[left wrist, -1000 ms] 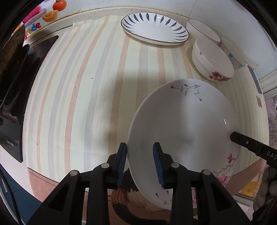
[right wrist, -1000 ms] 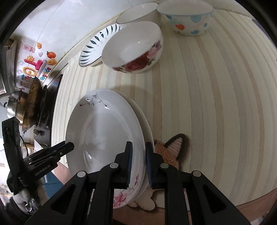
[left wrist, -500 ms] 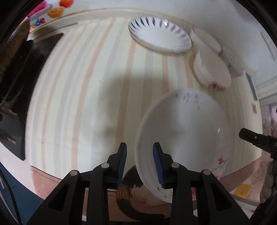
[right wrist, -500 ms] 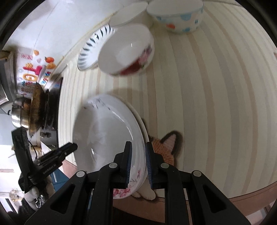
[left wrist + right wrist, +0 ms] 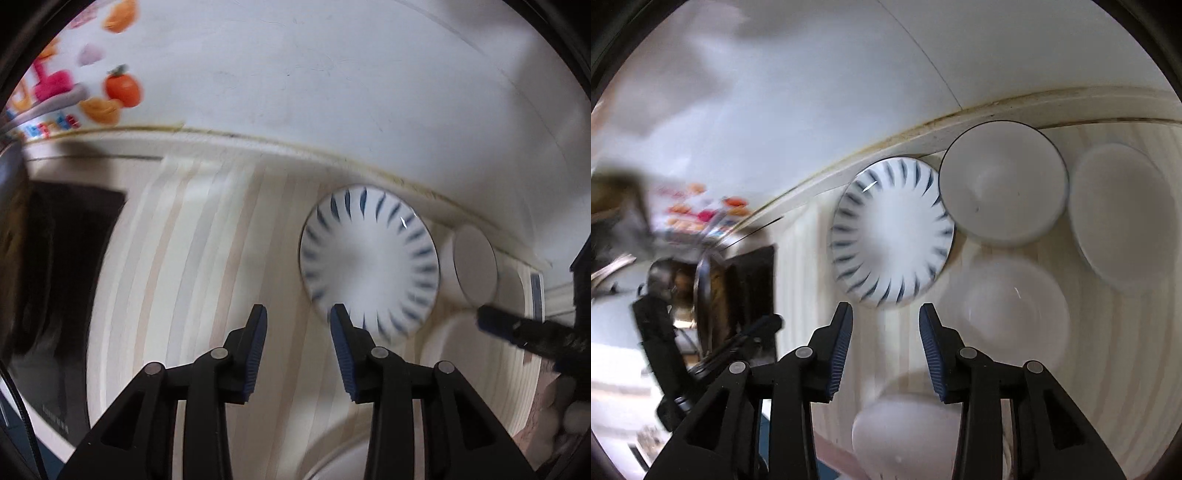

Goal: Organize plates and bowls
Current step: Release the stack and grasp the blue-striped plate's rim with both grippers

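The blue-striped plate lies on the worktop just beyond both released, empty pairs of fingers, right of the left gripper and slightly left of the right gripper.

Striped countertop runs back to a white wall. Colorful fruit stickers are stuck on that wall up in the left corner. Black stove sits on the left, with a blurry metal pot over that way.
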Tool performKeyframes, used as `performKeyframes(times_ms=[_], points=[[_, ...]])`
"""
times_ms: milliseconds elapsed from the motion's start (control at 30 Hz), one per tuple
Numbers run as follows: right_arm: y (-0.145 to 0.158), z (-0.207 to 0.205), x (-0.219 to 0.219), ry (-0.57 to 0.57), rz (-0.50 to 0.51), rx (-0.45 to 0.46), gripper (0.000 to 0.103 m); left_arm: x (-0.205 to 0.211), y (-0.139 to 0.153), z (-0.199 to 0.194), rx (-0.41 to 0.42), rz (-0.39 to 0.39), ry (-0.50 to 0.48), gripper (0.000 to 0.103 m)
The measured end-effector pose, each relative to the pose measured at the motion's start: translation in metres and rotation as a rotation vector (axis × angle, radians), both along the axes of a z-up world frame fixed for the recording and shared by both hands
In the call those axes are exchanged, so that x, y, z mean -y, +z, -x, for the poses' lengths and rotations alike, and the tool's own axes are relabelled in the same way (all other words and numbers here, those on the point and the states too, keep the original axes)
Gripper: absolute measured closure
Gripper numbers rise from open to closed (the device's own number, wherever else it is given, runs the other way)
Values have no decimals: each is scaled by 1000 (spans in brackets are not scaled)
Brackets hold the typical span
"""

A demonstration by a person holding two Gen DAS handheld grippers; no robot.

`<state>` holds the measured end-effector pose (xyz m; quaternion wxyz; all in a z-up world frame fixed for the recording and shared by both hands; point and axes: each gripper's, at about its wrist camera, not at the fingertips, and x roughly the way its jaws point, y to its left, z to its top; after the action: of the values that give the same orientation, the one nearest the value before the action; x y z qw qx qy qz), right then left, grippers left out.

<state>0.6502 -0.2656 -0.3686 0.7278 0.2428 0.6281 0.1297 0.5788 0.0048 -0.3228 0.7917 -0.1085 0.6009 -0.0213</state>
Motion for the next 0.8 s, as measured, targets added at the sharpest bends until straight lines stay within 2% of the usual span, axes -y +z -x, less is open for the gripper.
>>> performKeyframes(times_ms=[100, 267, 367, 500, 600, 633, 667, 800], points=[[-20, -28, -8, 18, 73, -52, 63, 4, -17, -29, -30, -5, -16, 70], [-48, -44, -6, 23, 130, -135, 63, 10, -49, -56, -84, -50, -58, 70], [-57, -46, -11, 49, 167, -153, 63, 12, -66, -64, -114, -46, -74, 70], [-64, -49, -19, 76, 223, -156, 64, 19, -80, -71, -112, -40, -107, 70], [-71, -54, -21, 79, 245, -164, 73, 25, -85, -74, -90, -43, -127, 70], [-71, -55, -22, 77, 263, -155, 76, 27, -86, -76, -74, -54, -136, 79], [-71, -55, -23, 79, 274, -142, 77, 28, -87, -75, -64, -65, -145, 82], [-71, -50, -24, 73, 299, -107, 87, 28, -87, -71, -34, -65, -134, 83]])
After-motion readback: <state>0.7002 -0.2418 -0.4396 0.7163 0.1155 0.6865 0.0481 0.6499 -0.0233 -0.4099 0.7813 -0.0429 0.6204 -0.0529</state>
